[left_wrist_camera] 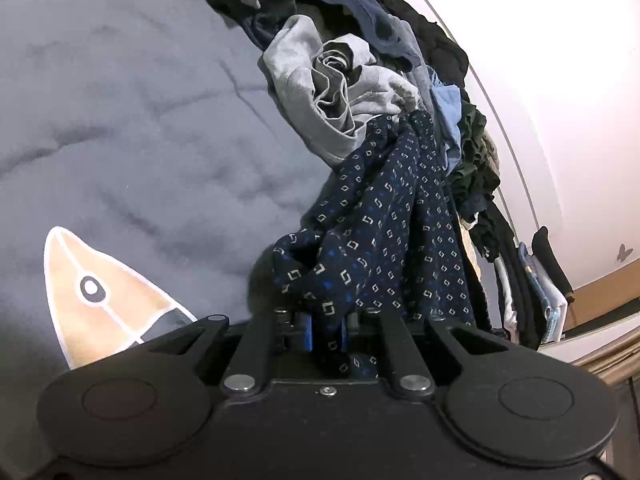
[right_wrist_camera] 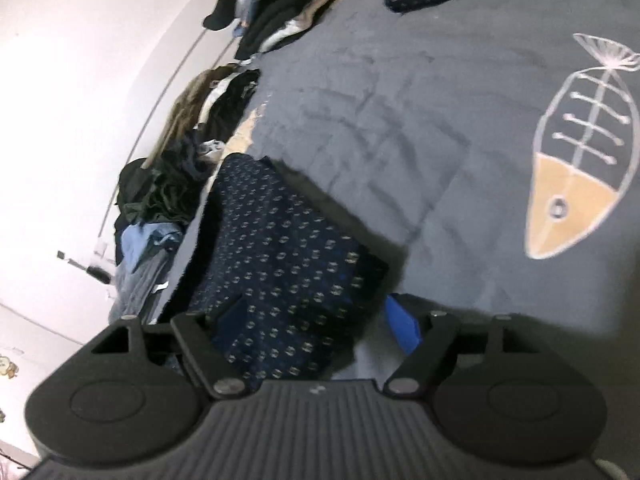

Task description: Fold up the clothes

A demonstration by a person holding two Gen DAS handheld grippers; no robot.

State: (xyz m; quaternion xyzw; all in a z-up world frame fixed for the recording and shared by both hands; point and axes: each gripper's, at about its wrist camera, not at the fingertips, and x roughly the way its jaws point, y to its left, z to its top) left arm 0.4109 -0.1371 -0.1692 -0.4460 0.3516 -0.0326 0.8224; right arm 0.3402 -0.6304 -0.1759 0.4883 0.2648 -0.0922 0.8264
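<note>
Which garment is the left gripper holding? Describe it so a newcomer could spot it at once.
Start at the grey-blue bedspread with the fish drawing. Along its edge by the white wall lies a heap of clothes. Out of it, into the left gripper, runs the navy garment: alone there, it carries a print of small pale squares and blue dots; its neighbours are plain.

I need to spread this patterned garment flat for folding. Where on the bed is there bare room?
The grey blanket lies bare between the fish print and the clothes pile. Along the wall it is crowded with heaped clothes.
</note>
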